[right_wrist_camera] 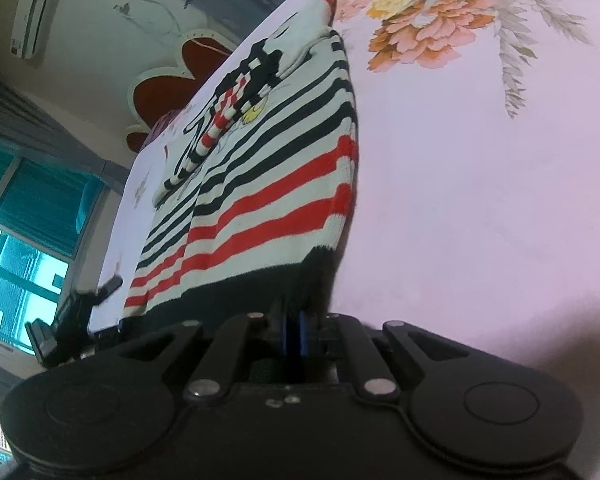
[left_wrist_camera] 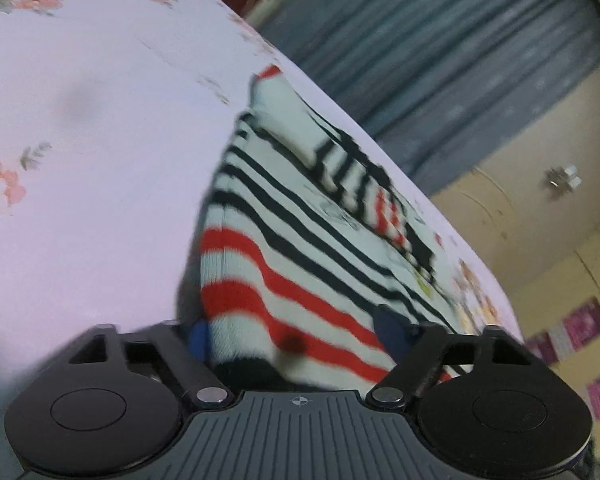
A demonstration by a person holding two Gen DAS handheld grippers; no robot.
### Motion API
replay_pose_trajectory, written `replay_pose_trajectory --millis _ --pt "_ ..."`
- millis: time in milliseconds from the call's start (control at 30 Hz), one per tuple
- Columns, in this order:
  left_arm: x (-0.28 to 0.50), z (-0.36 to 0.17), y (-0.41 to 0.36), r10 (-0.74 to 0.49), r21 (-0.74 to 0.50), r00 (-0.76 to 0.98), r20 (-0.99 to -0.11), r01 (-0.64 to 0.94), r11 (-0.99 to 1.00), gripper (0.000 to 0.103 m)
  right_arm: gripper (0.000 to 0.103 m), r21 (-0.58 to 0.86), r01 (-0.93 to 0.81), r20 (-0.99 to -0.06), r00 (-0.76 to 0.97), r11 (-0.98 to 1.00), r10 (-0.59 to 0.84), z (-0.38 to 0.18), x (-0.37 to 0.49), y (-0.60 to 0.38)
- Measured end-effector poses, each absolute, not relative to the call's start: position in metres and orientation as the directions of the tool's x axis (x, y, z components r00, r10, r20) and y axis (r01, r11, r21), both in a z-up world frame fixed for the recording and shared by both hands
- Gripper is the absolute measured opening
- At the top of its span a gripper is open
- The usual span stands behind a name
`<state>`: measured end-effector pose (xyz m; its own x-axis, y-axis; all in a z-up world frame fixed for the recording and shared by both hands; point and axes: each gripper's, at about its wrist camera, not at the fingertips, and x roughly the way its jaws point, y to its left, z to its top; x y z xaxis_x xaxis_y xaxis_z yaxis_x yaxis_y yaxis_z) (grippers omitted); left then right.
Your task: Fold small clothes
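Note:
A small knitted sweater with white, black and red stripes lies flat on the pink floral bed sheet, sleeves folded across its chest. My left gripper is open. The sweater's red-striped lower corner lies between its blue pads, which stand well apart. In the right wrist view the same sweater stretches away from me, and my right gripper is shut on its black hem at the near right corner.
The sheet spreads wide to the right, with a large flower print. Beyond the bed are a red and cream headboard, grey curtains, a window and a wall air conditioner. A black object sits by the hem's far-left end.

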<state>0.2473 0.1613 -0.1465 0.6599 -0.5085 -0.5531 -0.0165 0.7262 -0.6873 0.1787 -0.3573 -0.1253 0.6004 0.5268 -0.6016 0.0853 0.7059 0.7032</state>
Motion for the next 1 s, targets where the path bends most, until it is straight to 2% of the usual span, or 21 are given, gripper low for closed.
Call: replay_pose_trajectory --millis 33,133,167,200,233,267,400,467,533,567,700,833,867,933,1000 --pt "0.241 -0.148 0.164 -0.534 -0.703 0.644 -0.547 -0.008 0.711 0.054 0.009 0.707 0.083 -0.594 0.607 0.702 0.527 -0.124 0.177 -0.358" --pt "0.216 -0.152 0.168 -0.552 -0.709 0.635 -0.541 0.010 0.706 0.053 0.010 0.718 0.076 -0.581 0.613 0.691 0.536 -0.123 0.174 -0.360" --pt "0.210 -0.156 0.169 -0.544 -0.707 0.638 -0.545 -0.002 0.707 0.042 0.009 0.727 0.081 -0.577 0.611 0.682 0.542 -0.126 0.175 -0.361" --pt "0.207 -0.159 0.171 -0.531 -0.708 0.643 -0.552 -0.025 0.706 0.036 0.009 0.736 0.091 -0.573 0.611 0.671 0.546 -0.129 0.176 -0.363" --pt "0.207 -0.160 0.172 -0.523 -0.707 0.645 -0.558 -0.039 0.707 0.024 0.007 0.746 0.099 -0.566 0.614 0.658 0.550 -0.132 0.176 -0.363" --pt "0.206 -0.160 0.173 -0.518 -0.703 0.644 -0.563 -0.043 0.710 0.006 0.006 0.756 0.103 -0.559 0.615 0.646 0.556 -0.133 0.177 -0.364" --pt "0.187 -0.140 0.180 -0.482 -0.697 0.725 -0.492 0.002 0.717 0.006 0.005 0.756 0.036 -0.511 0.658 0.654 0.553 -0.116 0.172 -0.362" --pt "0.190 -0.145 0.180 -0.447 -0.649 0.703 -0.553 -0.028 0.760 0.006 0.005 0.753 0.002 -0.485 0.678 0.658 0.553 -0.109 0.167 -0.363" --pt "0.194 -0.158 0.177 -0.435 -0.624 0.670 -0.602 -0.054 0.780 0.006 0.005 0.705 0.056 -0.570 0.638 0.707 0.518 -0.121 0.173 -0.362" --pt "0.194 -0.160 0.176 -0.434 -0.629 0.675 -0.597 -0.057 0.776 0.006 0.004 0.699 0.072 -0.591 0.618 0.712 0.518 -0.128 0.175 -0.362" --pt "0.194 -0.161 0.179 -0.445 -0.655 0.668 -0.597 -0.086 0.751 0.007 0.009 0.739 0.084 -0.558 0.631 0.668 0.539 -0.129 0.173 -0.365" --pt "0.197 -0.155 0.171 -0.417 -0.597 0.654 -0.631 -0.068 0.799 0.007 0.010 0.723 0.067 -0.578 0.606 0.688 0.548 -0.128 0.179 -0.359" --pt "0.195 -0.152 0.171 -0.412 -0.597 0.660 -0.628 -0.068 0.800 0.006 0.005 0.725 0.070 -0.580 0.599 0.685 0.552 -0.128 0.182 -0.359" --pt "0.192 -0.144 0.175 -0.408 -0.619 0.696 -0.591 -0.066 0.783 0.006 0.005 0.718 0.053 -0.578 0.601 0.694 0.552 -0.123 0.185 -0.360" --pt "0.192 -0.136 0.183 -0.415 -0.659 0.724 -0.550 -0.071 0.749 0.006 0.004 0.731 0.005 -0.531 0.632 0.682 0.564 -0.110 0.183 -0.365"
